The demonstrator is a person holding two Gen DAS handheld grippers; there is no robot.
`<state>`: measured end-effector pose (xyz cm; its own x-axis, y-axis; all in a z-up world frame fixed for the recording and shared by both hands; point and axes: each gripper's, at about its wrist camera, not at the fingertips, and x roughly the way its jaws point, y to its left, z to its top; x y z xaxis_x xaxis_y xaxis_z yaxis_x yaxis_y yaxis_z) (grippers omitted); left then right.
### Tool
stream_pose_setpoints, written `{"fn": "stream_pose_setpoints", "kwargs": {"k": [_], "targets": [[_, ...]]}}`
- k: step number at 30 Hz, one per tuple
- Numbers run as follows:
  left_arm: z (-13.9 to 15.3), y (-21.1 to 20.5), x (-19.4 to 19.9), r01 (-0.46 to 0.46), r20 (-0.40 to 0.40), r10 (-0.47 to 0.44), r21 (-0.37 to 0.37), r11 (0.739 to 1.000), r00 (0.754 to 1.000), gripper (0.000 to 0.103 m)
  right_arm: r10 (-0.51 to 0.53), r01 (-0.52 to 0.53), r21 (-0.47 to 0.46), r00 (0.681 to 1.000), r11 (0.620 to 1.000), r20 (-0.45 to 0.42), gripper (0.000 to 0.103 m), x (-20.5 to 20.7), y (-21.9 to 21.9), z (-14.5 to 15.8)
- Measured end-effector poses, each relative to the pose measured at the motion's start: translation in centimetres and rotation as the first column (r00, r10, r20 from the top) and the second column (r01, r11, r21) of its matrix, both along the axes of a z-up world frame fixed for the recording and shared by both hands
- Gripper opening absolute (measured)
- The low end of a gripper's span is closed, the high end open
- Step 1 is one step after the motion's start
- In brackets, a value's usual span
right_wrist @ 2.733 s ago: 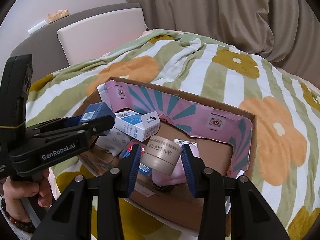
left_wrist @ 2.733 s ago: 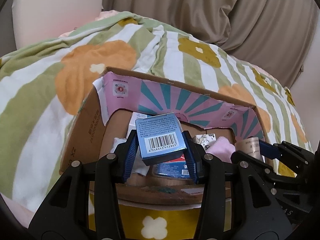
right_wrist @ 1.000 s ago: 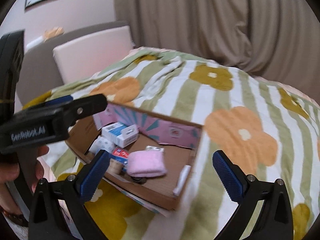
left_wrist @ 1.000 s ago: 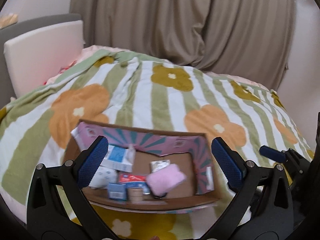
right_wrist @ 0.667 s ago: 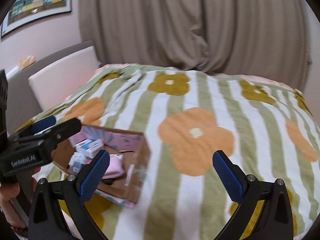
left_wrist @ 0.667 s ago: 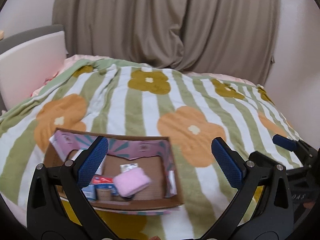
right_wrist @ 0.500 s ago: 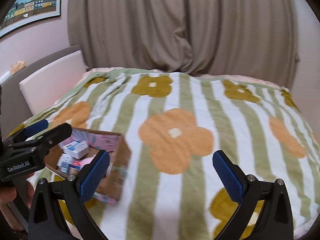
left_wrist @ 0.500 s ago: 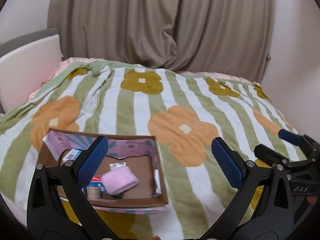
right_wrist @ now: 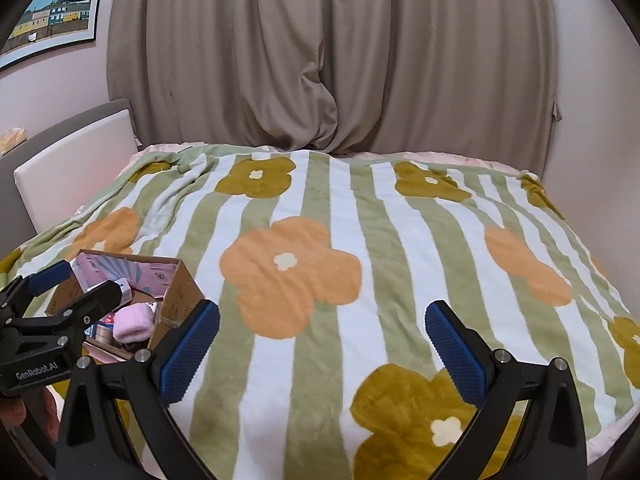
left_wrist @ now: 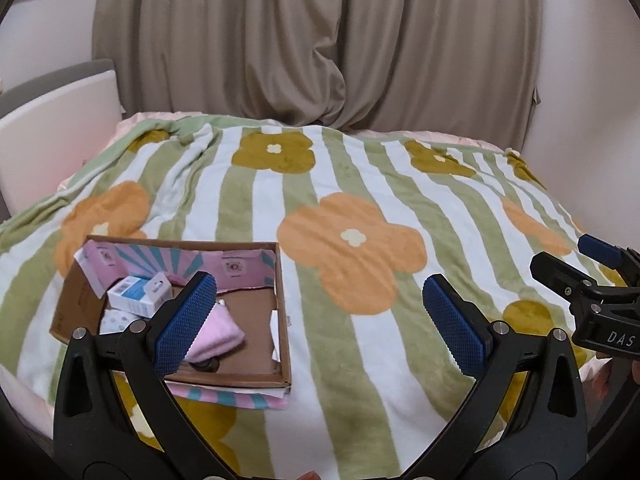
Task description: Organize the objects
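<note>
- Your left gripper is spread wide, its blue textured pads far apart and nothing between them; it hovers above the near part of the striped flower blanket
- Your right gripper is spread just as wide and also empty, over the near middle of that blanket, with an orange flower ahead of its pads
- In the left wrist view the right gripper shows at the right edge; in the right wrist view the left one shows at the left edge, a bit of your hand below it
- The shallow cardboard box sits on the blanket close to the near-left corner of the bed, its inner back wall lined pink with teal rays, a pink and teal flap sticking out beneath its near edge
- Inside the box: a folded pink cloth towards the near side, with a small dark item just in front of it that you cannot make out
- A white and blue carton lies at the back left of the box, a white patterned pack just in front of it
- The right wrist view also catches a small beige roll beside the pink cloth, in the box's near-left part
- Beyond the bed hang taupe curtains; a white padded headboard stands along the left edge and a framed picture hangs above it
</note>
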<state>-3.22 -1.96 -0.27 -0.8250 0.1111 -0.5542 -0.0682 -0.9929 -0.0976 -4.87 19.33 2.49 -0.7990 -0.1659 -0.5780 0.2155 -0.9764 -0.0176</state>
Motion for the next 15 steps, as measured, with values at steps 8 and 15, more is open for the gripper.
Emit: {"fn": "stream_pose_setpoints", "kwargs": {"k": [8, 15], "targets": [[-0.08, 0.08, 0.08, -0.012, 0.002, 0.012, -0.007, 1.000, 1.000, 0.103, 0.001, -0.001, 0.002, 1.000, 1.000, 0.000, 0.102, 0.01, 0.67, -0.20], [-0.04, 0.30, -0.02, -0.017, -0.001, 0.017, -0.026, 1.000, 1.000, 0.103, 0.004, -0.004, -0.004, 1.000, 1.000, 0.003, 0.102, -0.04, 0.65, -0.24]]}}
